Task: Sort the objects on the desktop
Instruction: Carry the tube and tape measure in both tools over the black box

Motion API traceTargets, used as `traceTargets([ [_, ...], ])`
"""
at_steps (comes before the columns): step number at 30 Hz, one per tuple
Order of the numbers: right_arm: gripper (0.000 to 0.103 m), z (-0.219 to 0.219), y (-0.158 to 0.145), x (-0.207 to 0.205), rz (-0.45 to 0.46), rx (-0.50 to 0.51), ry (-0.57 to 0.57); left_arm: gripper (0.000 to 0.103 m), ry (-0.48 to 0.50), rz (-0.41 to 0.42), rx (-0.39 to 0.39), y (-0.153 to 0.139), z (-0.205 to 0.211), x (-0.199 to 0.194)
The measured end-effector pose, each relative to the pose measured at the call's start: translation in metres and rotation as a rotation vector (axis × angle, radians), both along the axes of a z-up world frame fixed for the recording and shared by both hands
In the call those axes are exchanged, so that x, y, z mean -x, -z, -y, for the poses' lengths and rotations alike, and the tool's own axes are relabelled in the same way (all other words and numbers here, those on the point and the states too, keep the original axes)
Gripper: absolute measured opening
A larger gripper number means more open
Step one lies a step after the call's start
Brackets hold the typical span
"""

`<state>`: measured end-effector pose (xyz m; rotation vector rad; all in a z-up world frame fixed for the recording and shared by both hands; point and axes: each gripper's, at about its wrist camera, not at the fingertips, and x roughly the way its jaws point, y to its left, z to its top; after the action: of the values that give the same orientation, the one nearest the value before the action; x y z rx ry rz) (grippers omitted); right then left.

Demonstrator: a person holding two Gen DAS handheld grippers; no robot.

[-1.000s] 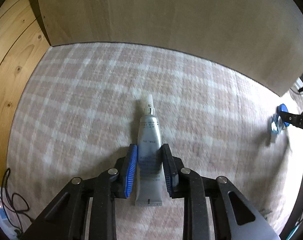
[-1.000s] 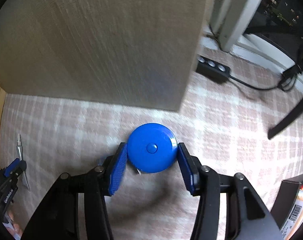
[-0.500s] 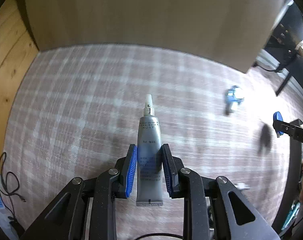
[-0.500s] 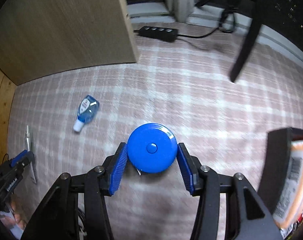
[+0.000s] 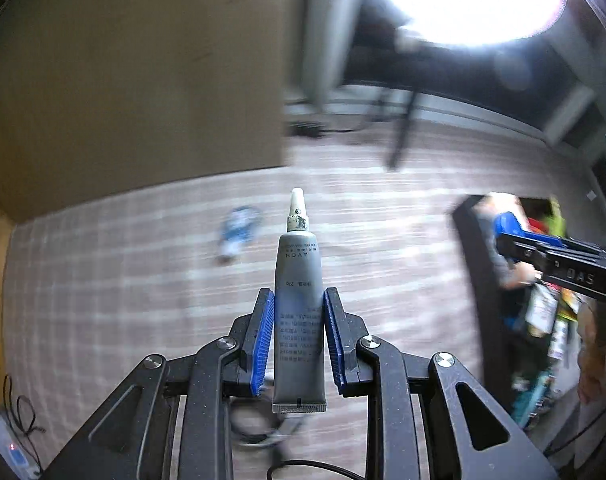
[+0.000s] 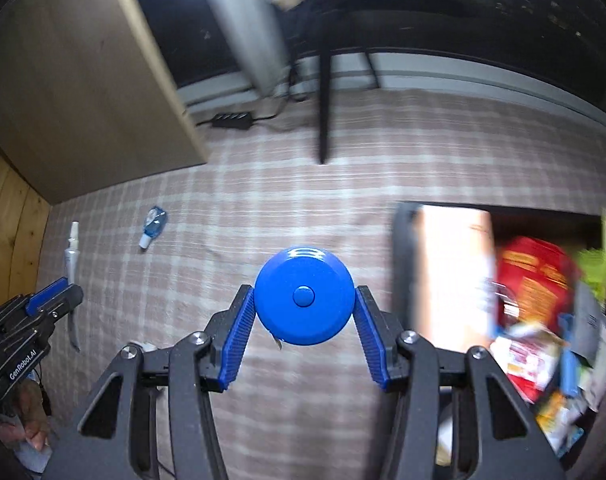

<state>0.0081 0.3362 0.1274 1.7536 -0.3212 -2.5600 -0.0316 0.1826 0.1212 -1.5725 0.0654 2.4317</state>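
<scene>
My left gripper (image 5: pixel 298 316) is shut on a grey tube (image 5: pixel 298 292) with a white nozzle, held above the plaid cloth; gripper and tube also show in the right wrist view (image 6: pixel 49 300). My right gripper (image 6: pixel 303 312) is shut on a round blue tape measure (image 6: pixel 303 296), held above the cloth just left of a black bin (image 6: pixel 403 264); this gripper shows at the right of the left wrist view (image 5: pixel 511 228), over the bin. A small blue bottle (image 6: pixel 153 226) lies on the cloth; it is blurred in the left wrist view (image 5: pixel 237 232).
The black bin (image 5: pixel 469 256) holds a tall tan box (image 6: pixel 455 272), a red packet (image 6: pixel 535 276) and several other items. A brown panel (image 6: pixel 75 92) stands at the back left. A black power strip (image 6: pixel 233 120) and a chair leg (image 6: pixel 324 112) are behind.
Both grippers have risen and swung right with their objects. The black bin has come into full view at the right, and the small blue bottle has fallen behind to the left.
</scene>
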Motion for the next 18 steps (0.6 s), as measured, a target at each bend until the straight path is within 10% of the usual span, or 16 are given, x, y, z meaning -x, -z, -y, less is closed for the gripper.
traceTargets([
  [18, 0.049, -0.198, -0.021, -0.113, -0.001, -0.035, 0.278, 0.024, 0.449, 0.042, -0.066, -0.044, -0.202, -0.061],
])
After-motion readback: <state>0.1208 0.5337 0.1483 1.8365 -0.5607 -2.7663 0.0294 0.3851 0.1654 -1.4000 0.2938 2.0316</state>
